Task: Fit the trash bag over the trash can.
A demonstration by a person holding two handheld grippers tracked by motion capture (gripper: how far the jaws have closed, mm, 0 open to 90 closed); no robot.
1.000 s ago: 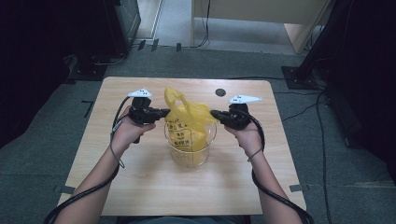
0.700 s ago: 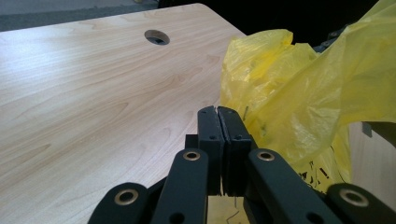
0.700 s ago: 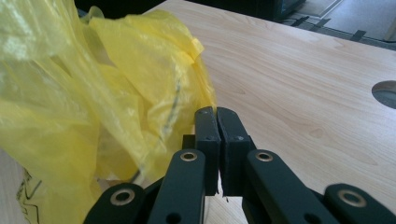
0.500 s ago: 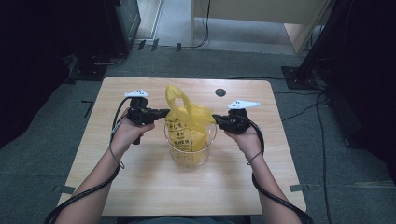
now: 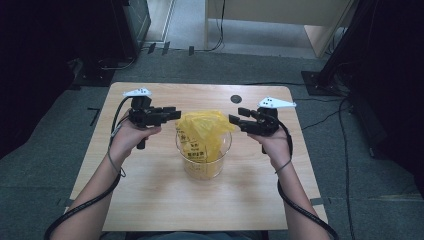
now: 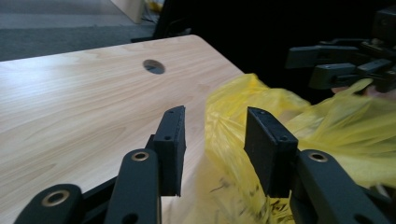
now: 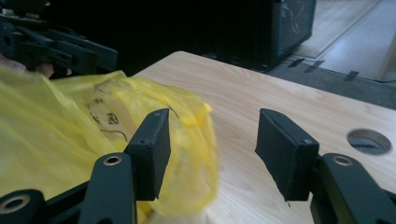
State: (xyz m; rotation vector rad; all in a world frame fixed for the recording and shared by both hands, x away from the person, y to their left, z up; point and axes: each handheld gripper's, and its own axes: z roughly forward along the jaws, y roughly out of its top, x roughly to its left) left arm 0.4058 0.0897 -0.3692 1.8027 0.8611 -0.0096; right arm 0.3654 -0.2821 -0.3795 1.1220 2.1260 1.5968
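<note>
The wooden table (image 5: pixel 150 200) spreads wide under the high view, pale grain running side to side, dark floor all around it. Sitting about midway between its left and right edges, a little toward the far edge, is the clear glass jar (image 5: pixel 202 157), upright. Stuffed into it is the yellow plastic bag (image 5: pixel 202 127), printed with dark lettering, its crumpled top bulging up over the rim and slumped loose.

On either side, two forearms come in from the near edge. The left gripper (image 5: pixel 169 114) hangs just left of the bag's top, its jaws having just been opening; in the left gripper view (image 6: pixel 214 140) they stand apart with a fold of the yellow plastic showing in the gap, the pads not pressing it. The right gripper (image 5: pixel 239 118) mirrors it just right of the bag, jaws likewise just opened; in the right gripper view (image 7: pixel 210 144) they gape, plastic beside one pad, bare table between.

Smallest of all: a round dark hole (image 5: pixel 236 99) near the far edge of the table, right of centre.
</note>
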